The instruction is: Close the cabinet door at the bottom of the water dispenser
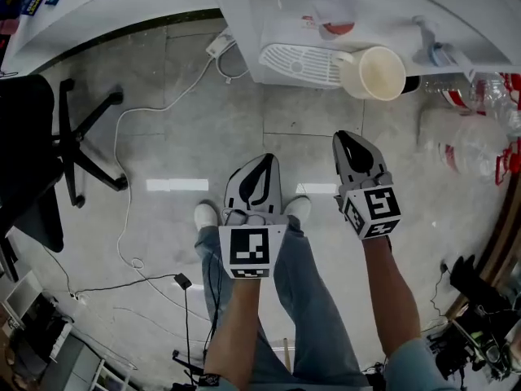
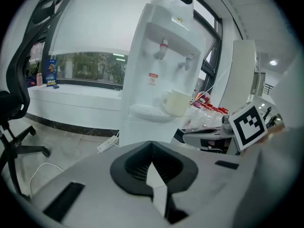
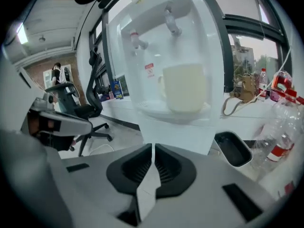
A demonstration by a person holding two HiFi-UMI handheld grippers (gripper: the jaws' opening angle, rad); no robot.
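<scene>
The white water dispenser [image 1: 277,6] stands ahead of me, with a cream cup [image 1: 376,73] on its ribbed drip tray [image 1: 297,62]. From above its lower cabinet is hidden. In the left gripper view the dispenser's lower front [image 2: 142,129] is a plain white face with no door standing out. The right gripper view shows that same white front [image 3: 175,132] below the cup [image 3: 185,88]. My left gripper [image 1: 265,161] is shut and empty over the floor, well short of the dispenser. My right gripper [image 1: 346,137] is also shut and empty, slightly nearer the dispenser.
A black office chair [image 1: 49,137] stands at the left. A white power strip [image 1: 220,47] and its cable [image 1: 122,177] lie on the tiled floor. Plastic bottles [image 1: 480,120] are piled at the right, beside a black tray [image 3: 232,148]. My legs and white shoes [image 1: 206,214] are below the grippers.
</scene>
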